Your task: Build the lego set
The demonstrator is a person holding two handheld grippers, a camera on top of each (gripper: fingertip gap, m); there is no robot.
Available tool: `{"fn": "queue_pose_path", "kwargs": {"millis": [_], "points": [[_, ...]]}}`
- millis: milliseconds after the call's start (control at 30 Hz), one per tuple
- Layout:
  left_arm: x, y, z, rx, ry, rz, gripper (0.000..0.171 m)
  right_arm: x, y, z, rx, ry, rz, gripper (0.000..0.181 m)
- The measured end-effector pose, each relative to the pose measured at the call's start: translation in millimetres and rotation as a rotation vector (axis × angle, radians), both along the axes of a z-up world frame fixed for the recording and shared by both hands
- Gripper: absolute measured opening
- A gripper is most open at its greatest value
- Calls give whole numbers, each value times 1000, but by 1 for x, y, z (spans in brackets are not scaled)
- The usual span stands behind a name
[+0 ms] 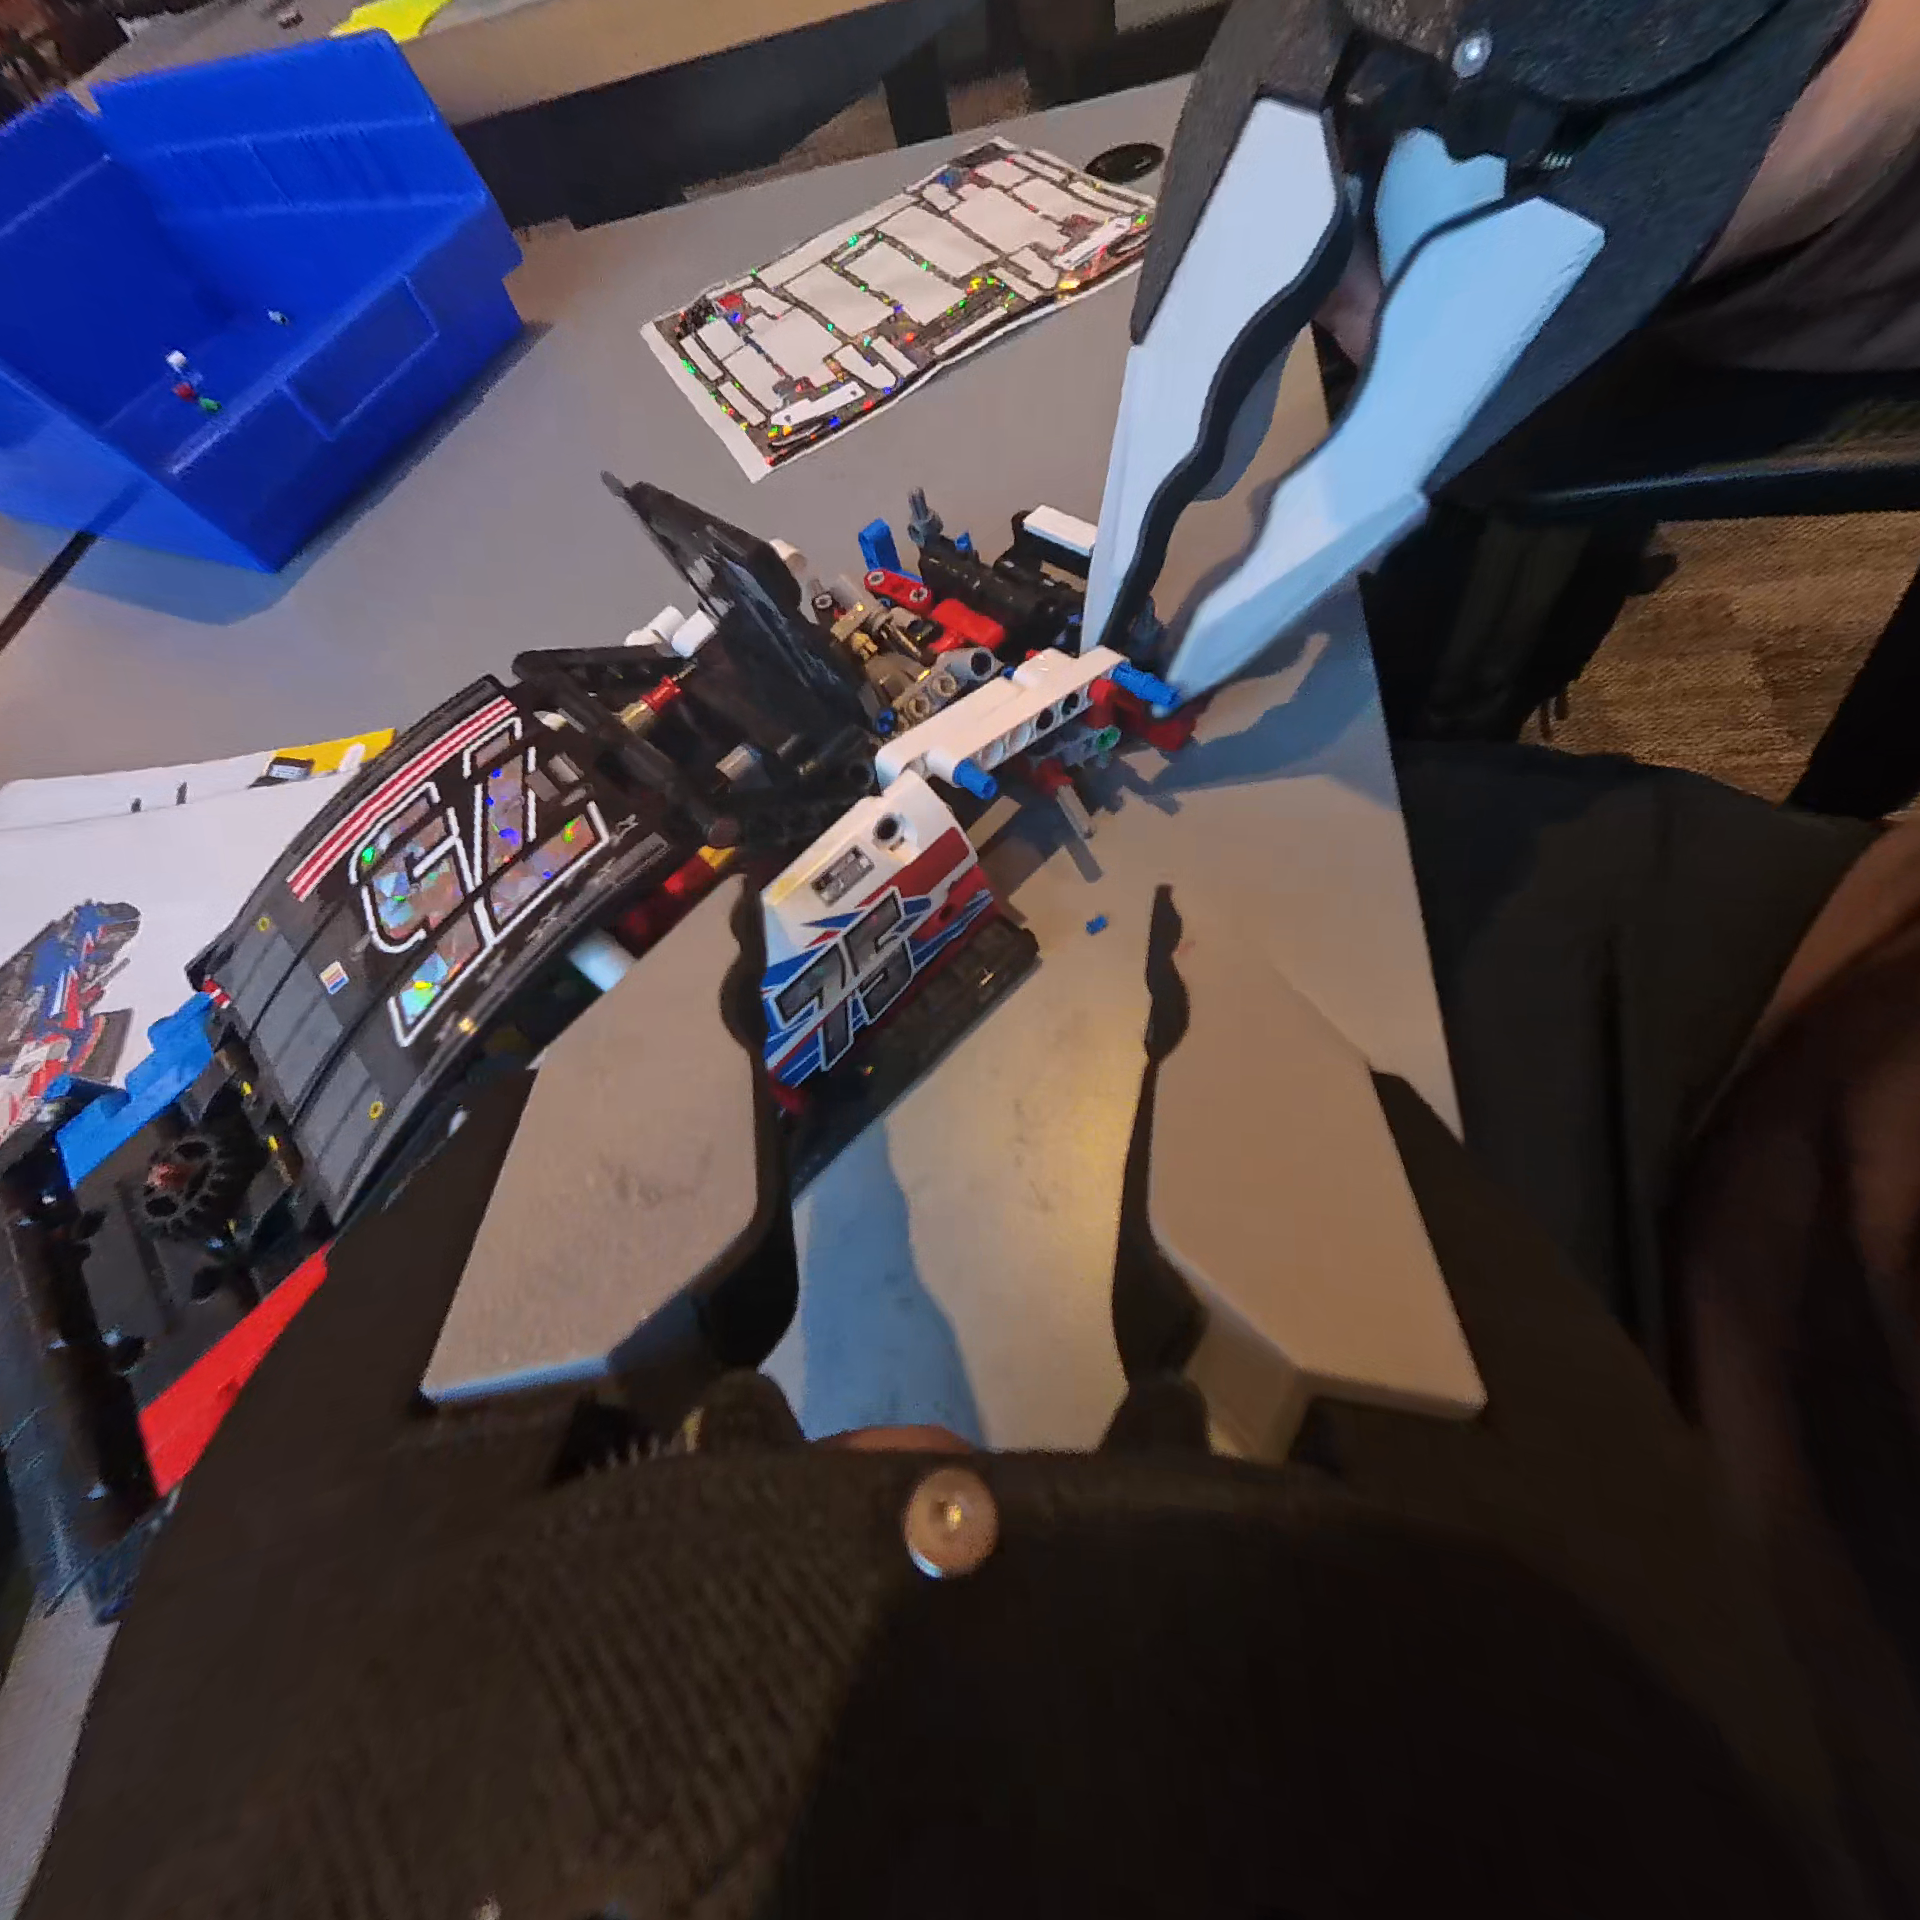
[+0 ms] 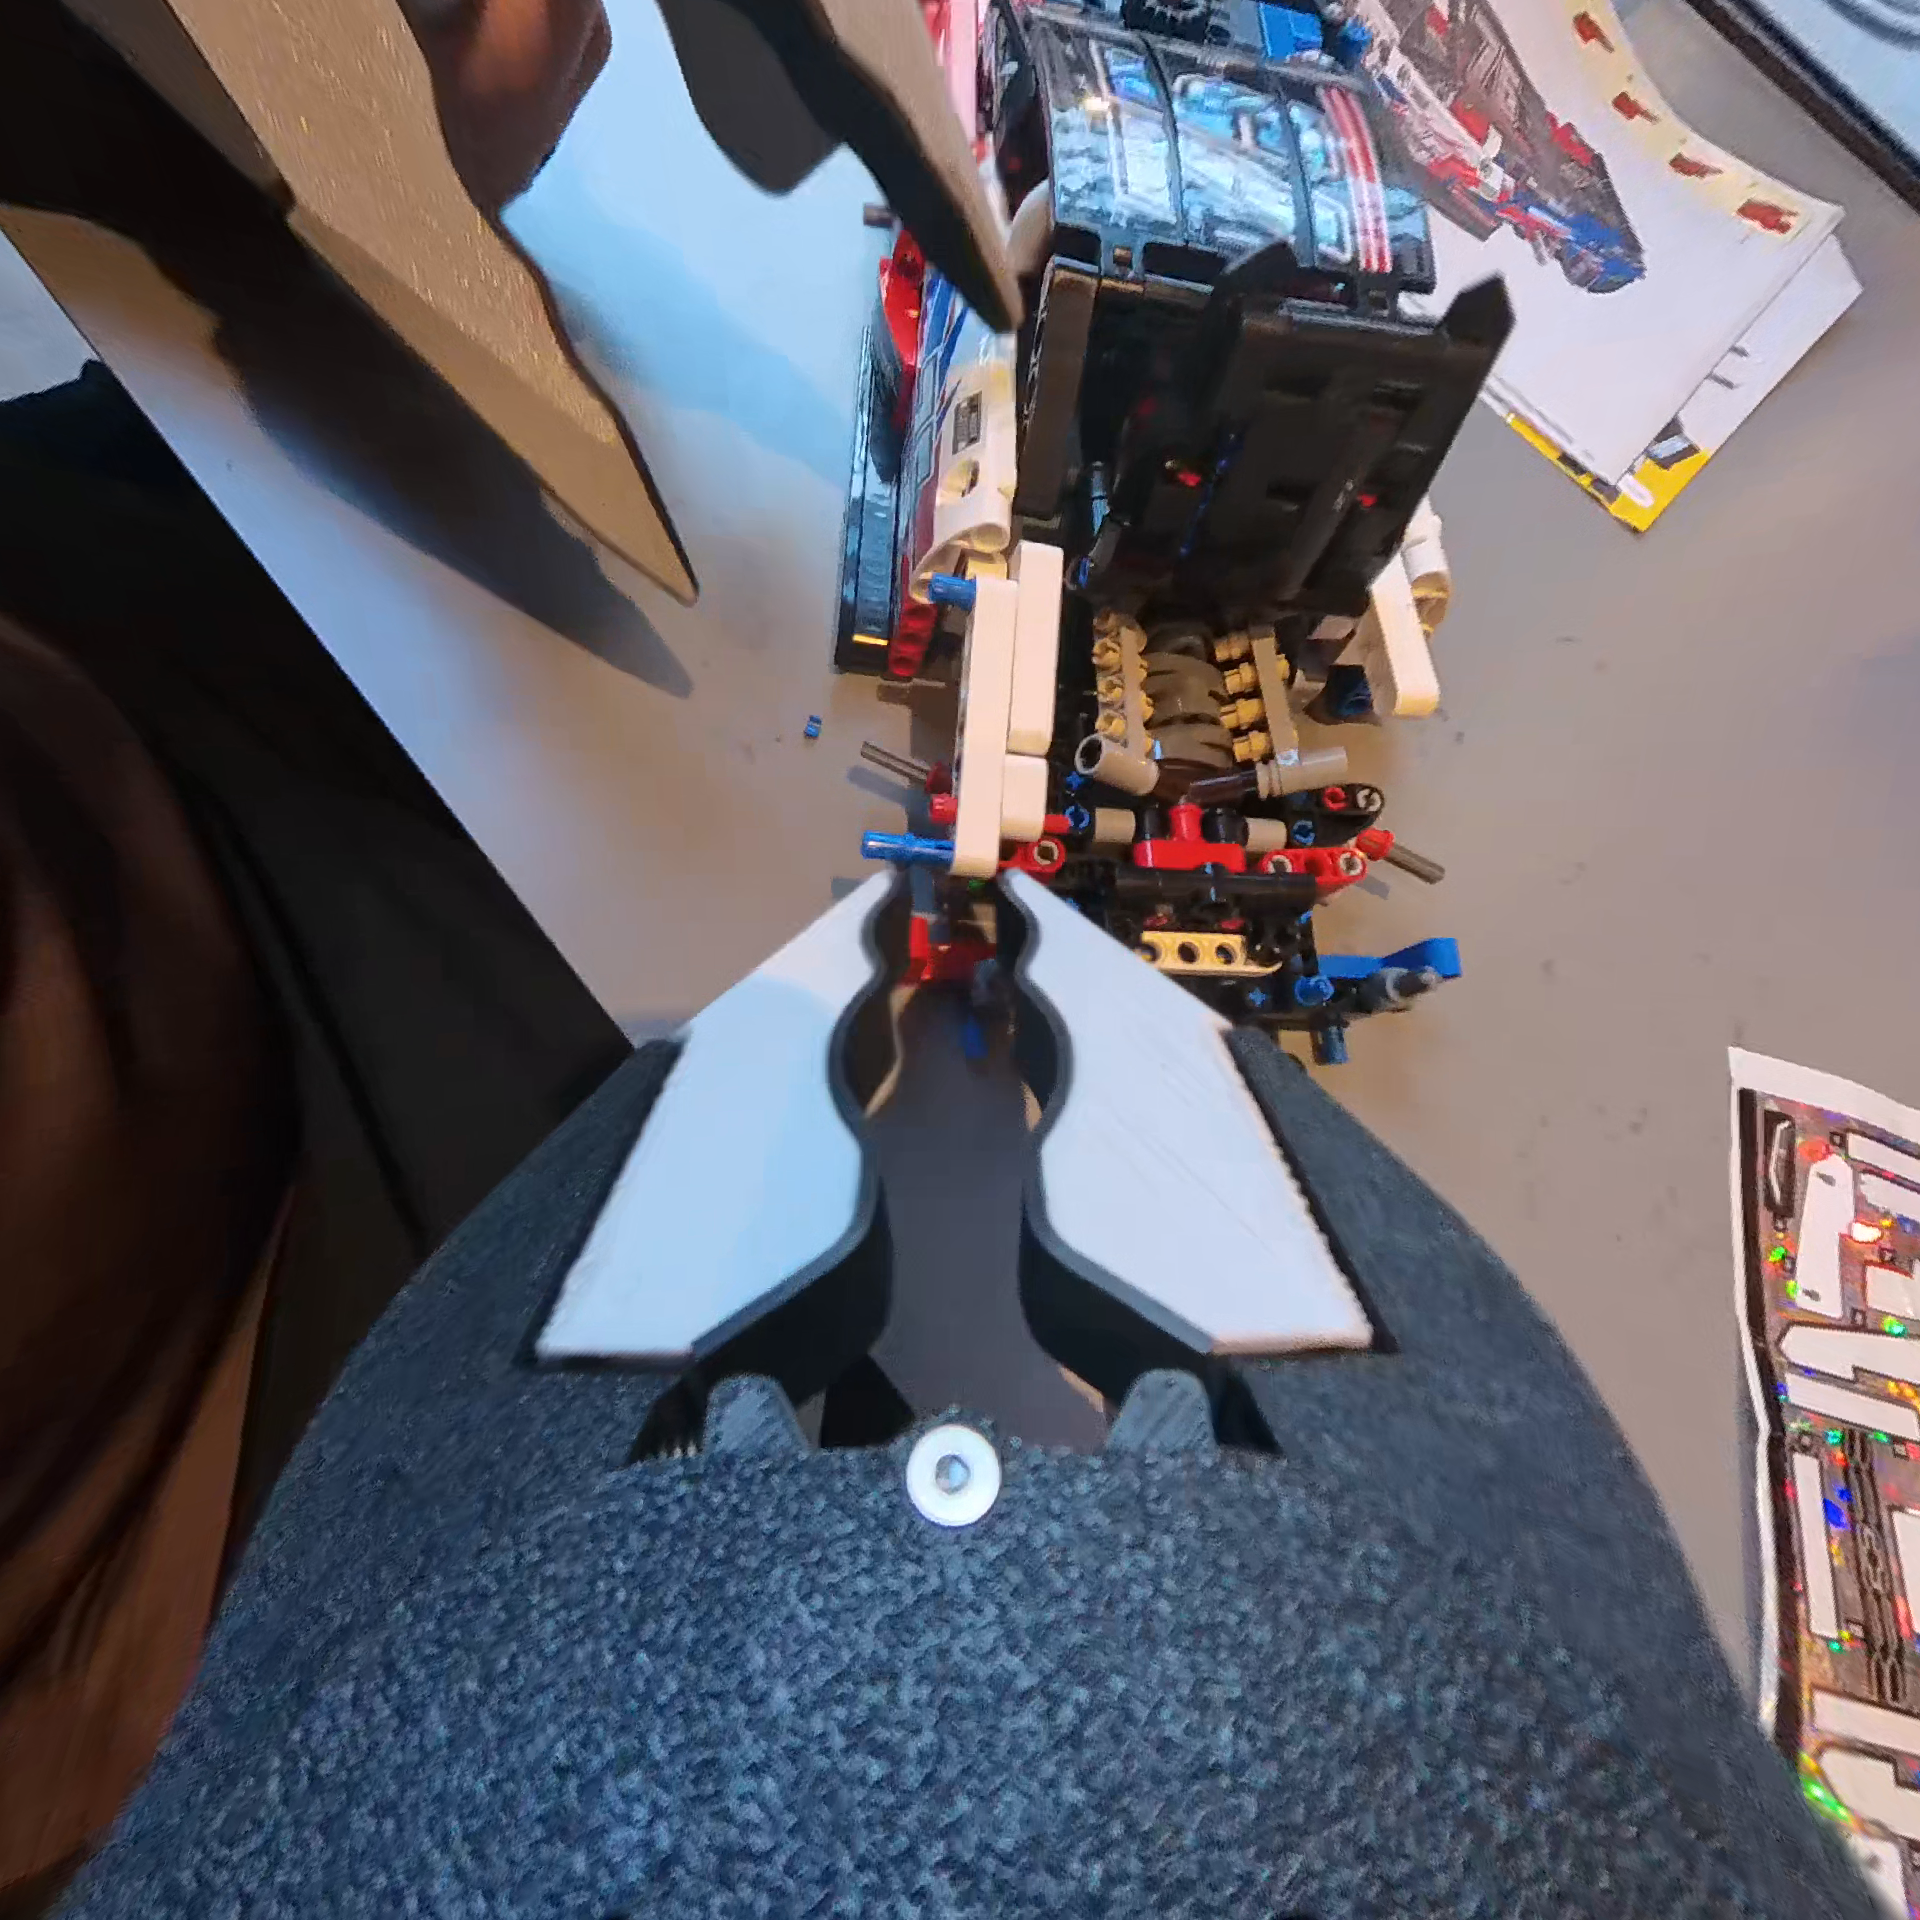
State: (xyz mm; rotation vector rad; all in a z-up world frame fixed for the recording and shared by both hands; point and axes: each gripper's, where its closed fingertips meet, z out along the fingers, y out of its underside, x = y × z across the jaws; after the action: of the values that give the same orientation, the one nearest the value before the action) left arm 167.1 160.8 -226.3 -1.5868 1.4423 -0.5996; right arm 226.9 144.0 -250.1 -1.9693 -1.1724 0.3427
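A partly built lego car [image 1: 644, 790] lies on the grey table [image 1: 1247, 935], with a black sticker-covered roof, an open engine bay and a white beam [image 1: 997, 717] along its front side. It also shows in the right wrist view [image 2: 1226, 436]. My left gripper [image 1: 956, 904] is open, and its fingers stand on either side of the white, red and blue door panel [image 1: 883, 935]. My right gripper [image 2: 948, 894] is shut on the red and black frame [image 2: 940, 951] at the car's front corner; it also shows in the left wrist view [image 1: 1143, 665]. A tiny blue piece [image 1: 1096, 923] lies loose on the table.
A blue bin [image 1: 260, 312] with a few small parts stands at the back left. A sticker sheet [image 1: 904, 291] lies behind the car, and an instruction booklet [image 2: 1662, 260] lies beside the roof. The table edge [image 1: 1392, 831] runs close on the right, with a person's dark clothing beyond. About 8 cm separates my left fingertips from my right. About 4 cm separates my left fingertips from the tiny blue piece [image 1: 1096, 923]. Seen from the right wrist view [image 2: 809, 728] as well.
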Motion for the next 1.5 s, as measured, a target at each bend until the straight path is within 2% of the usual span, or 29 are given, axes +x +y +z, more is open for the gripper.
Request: {"fn": "queue_pose_path", "kwargs": {"millis": [67, 167, 267, 600, 733, 833, 967, 1100, 1200, 1300, 1367, 1500], "points": [[3, -2, -3, 1, -2, -8, 71, 0, 3, 6, 15, 30, -10, 13], [7, -3, -3, 13, -26, -7, 72, -3, 5, 21, -2, 162, -20, 9], [7, -4, -2, 11, -34, -16, 69, -4, 7, 19, -44, 212, -24, 9], [5, -1, 2, -60, -81, -19, 68, 0, 6, 12, -52, 179, 11, 16], [4, 0, 6, -63, -110, -12, 67, 14, 13, 32, 30, 229, -14, 16], [-1, -1, 9, -53, -108, -3, 64, 37, 28, 45, 73, 289, -103, 16], [-15, -4, 15, -48, -42, 35, 68, 64, 39, 32, -11, 327, -185, 28], [-34, -21, 23, -74, -53, 90, 70, 66, 24, 4, -168, 241, -114, 38], [-50, -38, 18, -51, -48, 127, 66, 72, 21, -7, -159, 142, -117, 51], [-66, -49, 12, 14, -46, 162, 53, 71, 22, -7, -153, 140, -117, 54], [-80, -54, 15, 44, -58, 178, 53, 69, 22, -11, -166, 132, -109, 58], [-130, -41, 31, 95, -86, 316, 56, 53, 14, -17, -203, 142, -50, 56]]}}
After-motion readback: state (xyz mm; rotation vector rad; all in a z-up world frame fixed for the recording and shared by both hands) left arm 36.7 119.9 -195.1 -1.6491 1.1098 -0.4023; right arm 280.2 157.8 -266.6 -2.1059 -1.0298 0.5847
